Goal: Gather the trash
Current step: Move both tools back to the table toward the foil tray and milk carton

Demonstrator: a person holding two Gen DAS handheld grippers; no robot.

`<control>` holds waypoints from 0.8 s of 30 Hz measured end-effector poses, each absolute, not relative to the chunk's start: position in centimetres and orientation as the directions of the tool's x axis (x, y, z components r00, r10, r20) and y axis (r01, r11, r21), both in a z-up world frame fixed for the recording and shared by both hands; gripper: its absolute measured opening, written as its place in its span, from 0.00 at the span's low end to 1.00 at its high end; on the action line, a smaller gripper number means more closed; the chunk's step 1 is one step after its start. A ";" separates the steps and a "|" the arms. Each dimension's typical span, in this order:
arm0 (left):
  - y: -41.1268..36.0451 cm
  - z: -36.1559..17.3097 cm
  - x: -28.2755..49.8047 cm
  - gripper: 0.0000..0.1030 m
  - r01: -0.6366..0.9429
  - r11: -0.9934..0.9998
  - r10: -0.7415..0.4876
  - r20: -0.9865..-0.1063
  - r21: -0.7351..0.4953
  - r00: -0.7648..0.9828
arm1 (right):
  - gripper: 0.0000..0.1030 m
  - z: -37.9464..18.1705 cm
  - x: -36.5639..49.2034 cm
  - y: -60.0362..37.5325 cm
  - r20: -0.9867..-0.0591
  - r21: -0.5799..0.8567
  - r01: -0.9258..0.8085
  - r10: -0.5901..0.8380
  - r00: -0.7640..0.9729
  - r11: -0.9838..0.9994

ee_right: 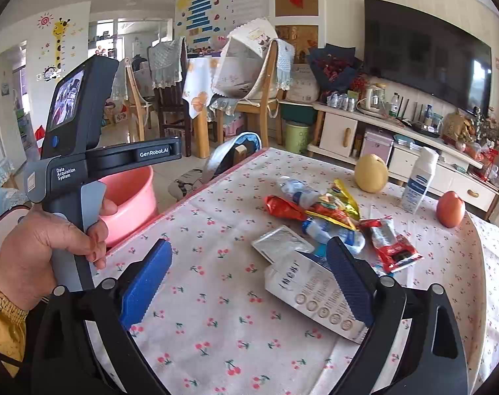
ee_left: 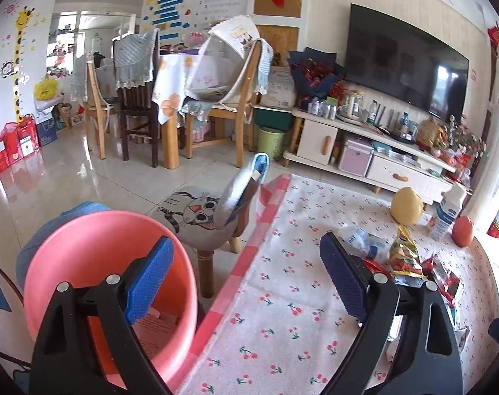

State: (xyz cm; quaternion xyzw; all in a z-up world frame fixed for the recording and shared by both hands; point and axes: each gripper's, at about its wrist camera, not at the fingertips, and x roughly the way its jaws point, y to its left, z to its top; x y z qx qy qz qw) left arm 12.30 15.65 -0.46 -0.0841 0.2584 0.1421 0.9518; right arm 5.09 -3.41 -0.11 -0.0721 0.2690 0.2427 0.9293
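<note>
- Over the table edge, in our left wrist view, our left gripper (ee_left: 246, 273) stands spread and empty, its left finger above the round pink plastic basin (ee_left: 94, 263) beside the cherry-print tablecloth (ee_left: 282, 312)
- From our right wrist view, our right gripper (ee_right: 249, 283) is spread, pinching nothing, over the white printed carton (ee_right: 311, 293); crumpled wrappers and bottles (ee_right: 328, 207) lie just beyond

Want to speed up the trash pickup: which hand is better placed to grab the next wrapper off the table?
Right. Its tongs stand open over the table beside the white packet and wrappers; the left tongs straddle the table edge by the pink bin.
</note>
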 end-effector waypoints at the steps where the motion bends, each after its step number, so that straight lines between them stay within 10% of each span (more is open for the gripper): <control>1: 15.3 -0.5 12.3 0.88 -0.306 0.948 0.221 -0.517 -0.084 0.827 | 0.91 -0.1 5.0 -3.8 -0.532 -0.002 -0.487 0.411 0.741 0.874; 24: 6.9 -4.4 14.5 0.88 -0.007 0.991 -0.085 -0.649 -0.137 0.756 | 0.92 -1.9 8.8 -13.4 -0.620 0.074 -0.440 0.387 0.682 0.895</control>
